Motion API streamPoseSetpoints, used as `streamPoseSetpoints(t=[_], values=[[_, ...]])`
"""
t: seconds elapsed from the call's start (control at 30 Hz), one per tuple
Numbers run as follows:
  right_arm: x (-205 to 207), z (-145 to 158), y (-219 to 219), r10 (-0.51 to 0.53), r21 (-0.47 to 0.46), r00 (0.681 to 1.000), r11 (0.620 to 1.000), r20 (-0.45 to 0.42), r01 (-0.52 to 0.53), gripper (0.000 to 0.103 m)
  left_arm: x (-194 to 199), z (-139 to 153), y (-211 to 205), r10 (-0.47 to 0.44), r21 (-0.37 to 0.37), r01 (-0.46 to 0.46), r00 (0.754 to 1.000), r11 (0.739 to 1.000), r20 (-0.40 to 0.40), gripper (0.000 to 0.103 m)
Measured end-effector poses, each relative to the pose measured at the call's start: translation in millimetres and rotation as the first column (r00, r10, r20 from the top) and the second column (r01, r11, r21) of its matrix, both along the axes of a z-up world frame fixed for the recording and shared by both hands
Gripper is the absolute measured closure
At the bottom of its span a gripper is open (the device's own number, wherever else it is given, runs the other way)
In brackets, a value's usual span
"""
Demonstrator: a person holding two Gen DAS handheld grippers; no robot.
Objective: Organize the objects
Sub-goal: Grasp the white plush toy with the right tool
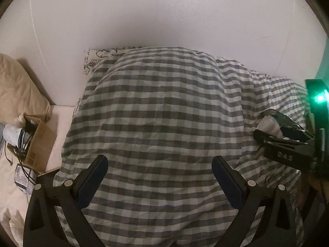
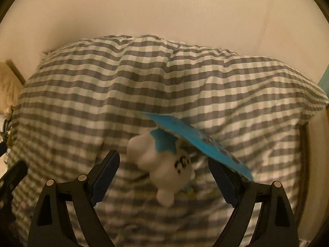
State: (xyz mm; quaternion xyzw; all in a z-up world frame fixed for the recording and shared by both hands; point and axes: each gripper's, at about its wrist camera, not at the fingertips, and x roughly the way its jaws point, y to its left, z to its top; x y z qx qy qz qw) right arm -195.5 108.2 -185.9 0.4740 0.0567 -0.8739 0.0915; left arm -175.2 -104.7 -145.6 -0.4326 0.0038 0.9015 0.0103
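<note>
Both claws gape: right claw (image 2: 164, 177) around a white plush toy (image 2: 162, 164); cardboard box (image 1: 37, 142) holds cables.

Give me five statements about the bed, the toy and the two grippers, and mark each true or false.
1. The quilt is gingham, grey and white. True.
2. The left gripper is shut on the quilt. False: its jaws stand open, with nothing between them.
3. A white plush toy with a blue card lies between the right gripper's jaws. True; the pads do not press on it.
4. The cardboard box sits on top of the quilt. False: it sits left of the quilt, beside a tan pillow.
5. The toy is red. False: it is white with blue.
</note>
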Motion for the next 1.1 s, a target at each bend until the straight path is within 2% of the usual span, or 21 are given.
streamPoseSetpoints(t=[0.03,0.07,0.2,0.27,0.37,0.5,0.7,0.87,1.03,1.1], values=[[-2.6,-4.2,-0.2,-0.008,0.009,1.000,1.000,0.012,0.008,0.035,1.3,0.1,0.4,-0.003,0.000,0.003,1.000,1.000,-0.003,0.000],[-3.2,-6.9,-0.3,-0.009,0.013,1.000,1.000,0.023,0.009,0.042,2.9,-0.2,0.9,-0.006,-0.002,0.006,1.000,1.000,-0.003,0.000],[12.1,-3.6,-0.3,0.009,0.036,1.000,0.999,0.012,-0.009,0.042,9.2,-1.0,1.7,0.004,-0.019,-0.004,1.000,1.000,0.011,0.000],[26.5,5.1,2.0,0.031,0.016,0.999,0.999,0.015,-0.031,0.042,16.0,4.6,2.0,0.011,-0.025,-0.011,1.000,1.000,0.009,0.000],[57.3,29.7,10.1,0.062,-0.027,0.998,0.998,0.001,-0.062,0.042,30.1,18.8,7.0,0.011,-0.041,-0.011,1.000,0.999,-0.002,0.000],[105.3,72.6,30.4,0.096,-0.051,0.993,0.994,-0.063,-0.099,0.042,53.1,45.1,30.6,-0.021,-0.042,0.020,0.999,0.999,-0.029,0.000],[129.2,120.8,78.7,0.024,-0.036,0.989,0.999,-0.144,-0.029,0.042,71.8,68.6,83.7,-0.084,-0.053,0.081,0.995,0.995,-0.048,0.000],[128.3,119.0,100.0,0.005,-0.028,0.987,1.000,-0.158,-0.009,0.042,64.1,64.1,125.7,-0.117,-0.070,0.114,0.992,0.991,-0.038,0.000],[113.3,103.9,125.4,-0.030,-0.034,0.990,0.999,-0.139,0.026,0.042,38.5,41.8,157.8,-0.139,-0.097,0.139,0.990,0.986,0.004,0.000],[113.8,109.3,138.2,-0.055,-0.062,0.986,0.997,-0.160,0.046,0.042,28.1,33.0,170.1,-0.147,-0.094,0.147,0.989,0.985,0.011,0.000]])
